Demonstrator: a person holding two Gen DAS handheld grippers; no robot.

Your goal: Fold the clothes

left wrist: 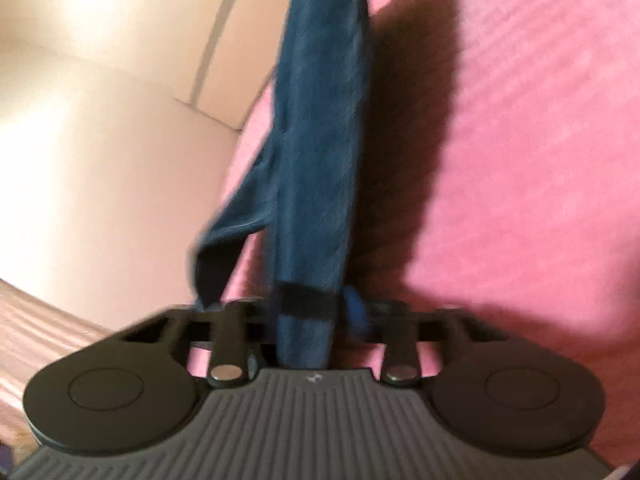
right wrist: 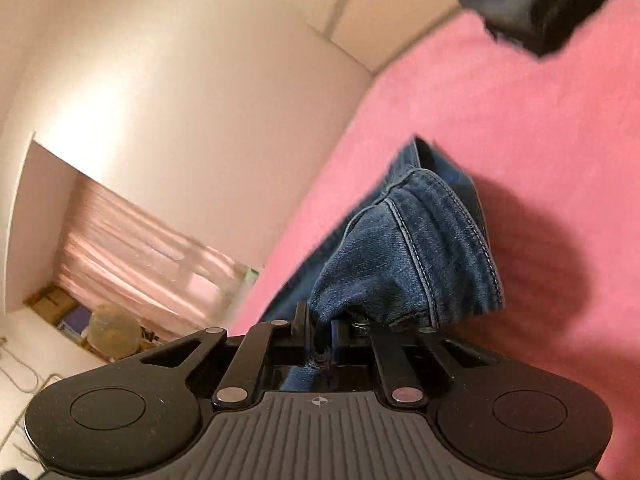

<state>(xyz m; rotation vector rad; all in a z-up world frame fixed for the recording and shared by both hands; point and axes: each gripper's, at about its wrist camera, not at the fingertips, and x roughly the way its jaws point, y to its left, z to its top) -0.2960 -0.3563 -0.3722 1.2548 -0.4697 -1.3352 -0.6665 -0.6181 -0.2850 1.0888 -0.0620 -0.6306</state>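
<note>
A pair of blue jeans [left wrist: 320,140] stretches in a long taut strip from my left gripper [left wrist: 308,308] up to the top of the left wrist view, lifted above the pink bed sheet [left wrist: 520,160]. That gripper is shut on the denim, with a dark band of fabric between its fingers. In the right wrist view my right gripper [right wrist: 320,332] is shut on a bunched, stitched edge of the jeans [right wrist: 408,248], which bulges just ahead of the fingers over the pink sheet [right wrist: 500,128].
A cream wall [left wrist: 100,100] borders the bed on the left. A pink curtain [right wrist: 140,240], a cardboard box and a round clear jar [right wrist: 112,332] sit low at the left. A dark blurred object [right wrist: 536,4] hangs at the top right.
</note>
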